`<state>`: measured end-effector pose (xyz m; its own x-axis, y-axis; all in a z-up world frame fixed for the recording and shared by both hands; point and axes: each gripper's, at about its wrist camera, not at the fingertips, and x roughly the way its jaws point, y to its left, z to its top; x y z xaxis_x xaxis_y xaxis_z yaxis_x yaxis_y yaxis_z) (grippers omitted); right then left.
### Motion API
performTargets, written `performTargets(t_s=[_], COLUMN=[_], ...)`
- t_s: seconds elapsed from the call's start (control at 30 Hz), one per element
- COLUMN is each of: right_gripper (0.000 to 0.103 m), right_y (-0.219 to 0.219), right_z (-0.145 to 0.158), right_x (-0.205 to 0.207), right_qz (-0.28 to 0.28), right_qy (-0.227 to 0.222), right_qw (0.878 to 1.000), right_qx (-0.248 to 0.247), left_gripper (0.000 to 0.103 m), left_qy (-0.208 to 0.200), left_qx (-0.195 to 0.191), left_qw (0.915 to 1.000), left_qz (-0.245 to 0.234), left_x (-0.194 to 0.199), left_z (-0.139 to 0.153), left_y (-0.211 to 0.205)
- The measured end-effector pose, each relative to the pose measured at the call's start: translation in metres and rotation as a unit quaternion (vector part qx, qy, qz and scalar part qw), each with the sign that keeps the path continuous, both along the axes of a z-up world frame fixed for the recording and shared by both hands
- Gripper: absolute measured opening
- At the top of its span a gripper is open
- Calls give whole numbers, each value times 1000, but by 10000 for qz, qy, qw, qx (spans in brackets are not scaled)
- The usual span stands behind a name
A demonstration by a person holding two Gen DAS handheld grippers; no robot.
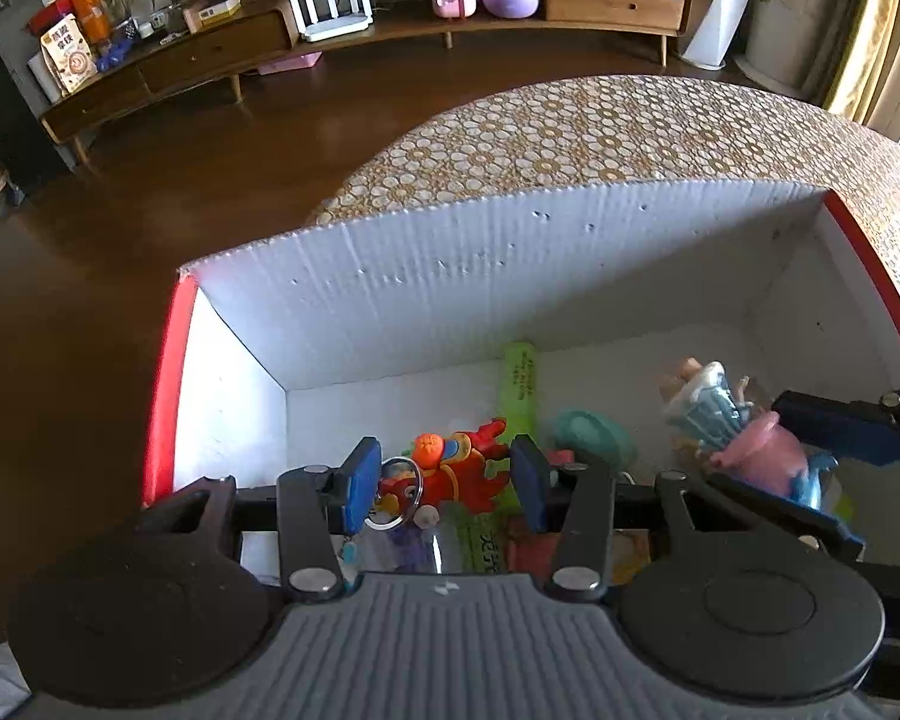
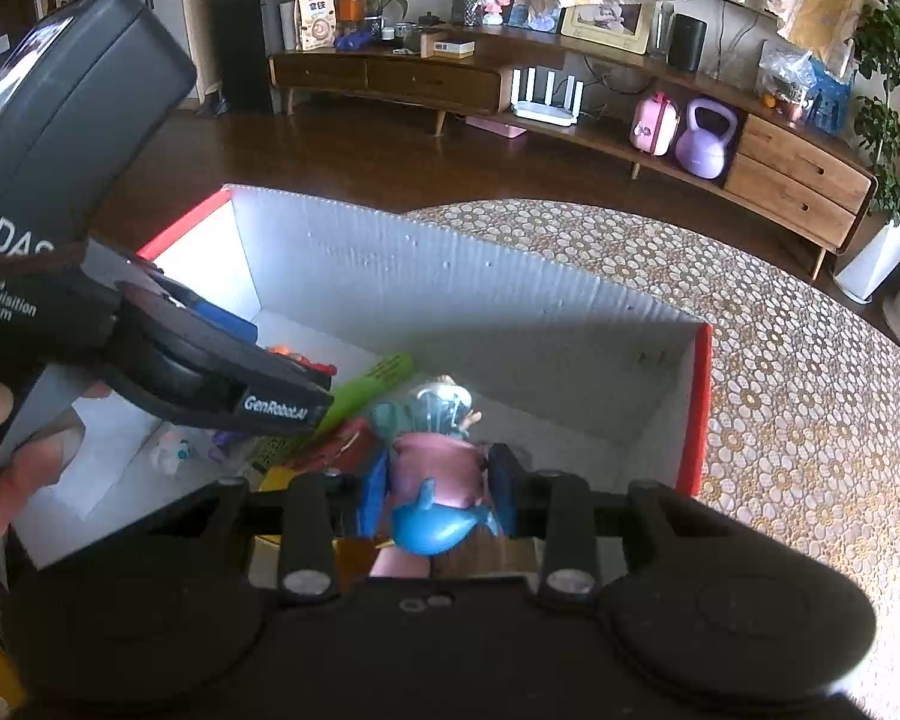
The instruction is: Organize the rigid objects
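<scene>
A white corrugated box (image 1: 450, 276) with red outer sides stands on a patterned tablecloth. Both grippers reach down into it. My left gripper (image 1: 445, 483) is shut on a red and orange toy figure (image 1: 462, 468) with a metal key ring (image 1: 399, 495), its blue pads pressing both sides. In the right wrist view the left gripper (image 2: 282, 360) enters from the left. My right gripper (image 2: 439, 492) is shut on a pink figure (image 2: 435, 462) with a blue whale (image 2: 429, 528) at its base. From the left wrist view the right gripper (image 1: 750, 444) sits at the box's right end.
On the box floor lie a green tube (image 1: 519, 384), a teal object (image 1: 591, 435), a doll in a pale blue dress (image 1: 705, 399) and a small white figure (image 2: 171, 450). The tablecloth (image 2: 780, 390) spreads to the right. A wooden sideboard (image 2: 570, 102) lines the far wall.
</scene>
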<state>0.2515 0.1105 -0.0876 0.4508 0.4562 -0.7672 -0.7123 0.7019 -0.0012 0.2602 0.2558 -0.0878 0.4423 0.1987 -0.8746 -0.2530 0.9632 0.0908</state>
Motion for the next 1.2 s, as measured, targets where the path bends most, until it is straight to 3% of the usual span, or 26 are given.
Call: performTargets(t_s=[0.37,0.5,0.57,0.63,0.7,0.97,1.03,1.2], right_gripper=[45,46,48,56,62,65,72,75], right_y=[-12,-18,-20,-24,-28,-44,-49,-61], right_z=[17,26,30,35,41,62,67,78], right_x=[-15,-26,-32,-38,-44,-64,-69,-81], right_qz=[0,39,63,86,80,88,85,97], right_qy=[23,-11,-41,-82,-124,-238,-265,-298], right_qw=[10000,9999,9999,9998,9996,9987,9984,9972], right_qx=[55,99,128,169,250,441,500,685], left_gripper=[48,49,57,59,59,60,60,60], left_qy=[30,-147,-254,-379,-486,-879,-978,-1200], left_qx=[-147,-177,-207,-230,-241,-200,-176,-171], left_qw=[9998,9997,9994,9989,9985,9959,9950,9926], left_qz=[126,125,130,130,122,34,35,-35], left_x=[-16,-28,-35,-42,-49,-77,-85,-102], left_z=[6,15,20,26,33,61,66,81], left_y=[-6,-9,-11,-13,-16,-30,-32,-40])
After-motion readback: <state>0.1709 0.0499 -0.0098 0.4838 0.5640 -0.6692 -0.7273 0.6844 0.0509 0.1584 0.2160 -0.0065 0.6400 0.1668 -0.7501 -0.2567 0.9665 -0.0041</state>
